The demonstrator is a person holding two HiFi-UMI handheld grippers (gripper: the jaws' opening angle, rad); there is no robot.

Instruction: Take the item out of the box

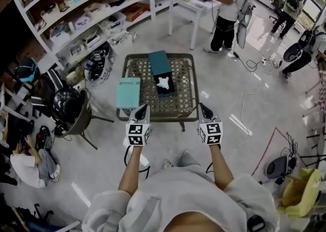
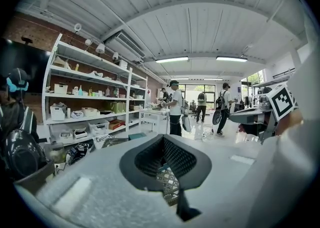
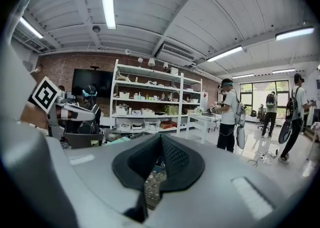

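Observation:
A teal box [image 1: 160, 61] lies open on the low wicker table [image 1: 186, 80], its black inside holding a white item [image 1: 163, 82]. The teal lid [image 1: 128, 93] rests at the table's left edge. My left gripper [image 1: 141, 108] hovers at the table's front edge, just right of the lid, jaws shut and empty. My right gripper [image 1: 204, 108] hangs off the front right corner, also shut and empty. In the left gripper view the closed gripper [image 2: 164, 140] points over the table [image 2: 171, 183]; the right gripper [image 3: 160, 138] does the same over the table [image 3: 152, 186].
White shelves [image 1: 76, 17] full of clutter run along the back left. A dark chair [image 1: 69, 109] and seated people stand left of the table. A white table [image 1: 193, 1] with a person [image 1: 226, 11] is behind it. Cables [image 1: 244, 98] trail on the floor at right.

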